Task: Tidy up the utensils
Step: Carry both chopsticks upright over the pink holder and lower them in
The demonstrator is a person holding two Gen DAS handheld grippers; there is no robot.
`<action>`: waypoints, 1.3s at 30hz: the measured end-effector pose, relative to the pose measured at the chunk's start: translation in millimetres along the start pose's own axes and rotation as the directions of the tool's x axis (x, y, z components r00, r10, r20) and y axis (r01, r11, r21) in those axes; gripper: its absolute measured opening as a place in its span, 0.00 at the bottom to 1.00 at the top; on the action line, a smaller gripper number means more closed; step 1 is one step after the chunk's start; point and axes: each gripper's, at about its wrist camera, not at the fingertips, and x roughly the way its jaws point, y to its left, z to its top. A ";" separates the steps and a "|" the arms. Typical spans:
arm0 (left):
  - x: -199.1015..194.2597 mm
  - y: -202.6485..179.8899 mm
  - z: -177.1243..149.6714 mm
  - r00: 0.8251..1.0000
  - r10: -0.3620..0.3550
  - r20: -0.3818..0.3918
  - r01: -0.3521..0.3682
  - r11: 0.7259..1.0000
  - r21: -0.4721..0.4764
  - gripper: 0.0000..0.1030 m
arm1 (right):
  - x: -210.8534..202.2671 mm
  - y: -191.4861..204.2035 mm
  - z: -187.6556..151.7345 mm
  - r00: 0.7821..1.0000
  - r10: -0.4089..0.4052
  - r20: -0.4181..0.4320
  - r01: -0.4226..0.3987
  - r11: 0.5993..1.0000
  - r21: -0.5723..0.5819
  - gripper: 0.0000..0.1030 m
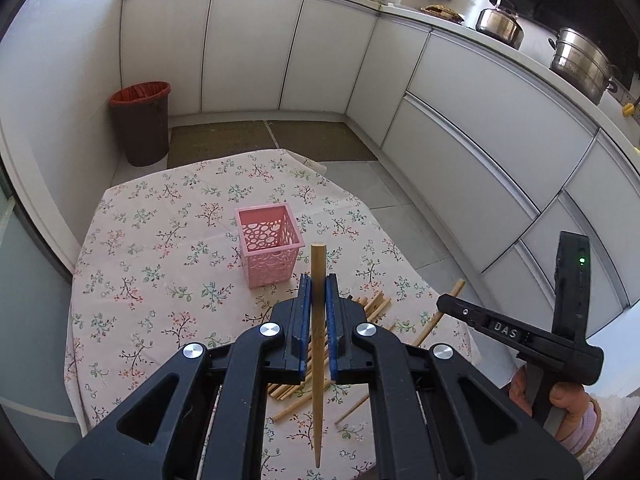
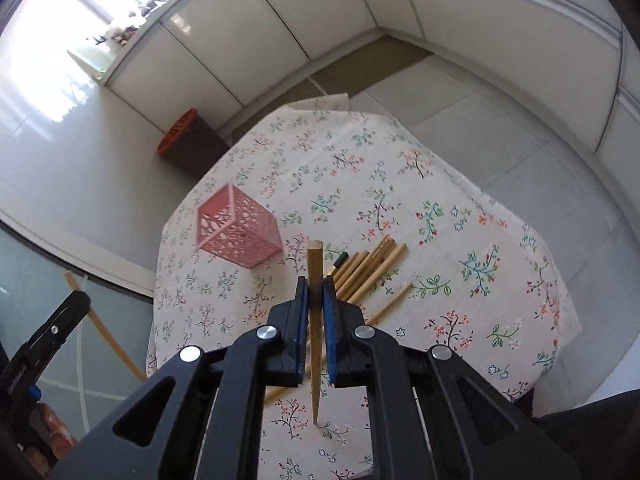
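My left gripper (image 1: 319,280) is shut on a bamboo chopstick (image 1: 318,264), held upright above the table, thick end up. A pink perforated basket (image 1: 268,246) stands empty just beyond it to the left. My right gripper (image 2: 316,282) is shut on another bamboo chopstick (image 2: 315,260), also above the table. The pink basket (image 2: 236,232) lies to its upper left. A pile of loose chopsticks (image 2: 368,270) lies on the cloth under and right of the right gripper; it also shows in the left wrist view (image 1: 374,306). The right gripper's body (image 1: 520,336) shows in the left wrist view.
The small table carries a floral cloth (image 1: 160,264). A brown bin with a red liner (image 1: 141,122) stands on the floor beyond it. White cabinets (image 1: 480,112) curve around, with pots (image 1: 580,64) on the counter. The left gripper's body (image 2: 44,328) shows at the left of the right wrist view.
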 end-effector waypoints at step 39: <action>69.8 37.8 102.7 0.863 0.270 0.428 -0.211 0.961 -0.182 0.09 | 46.6 136.4 124.5 0.909 0.241 0.340 -0.095 0.914 -0.394 0.07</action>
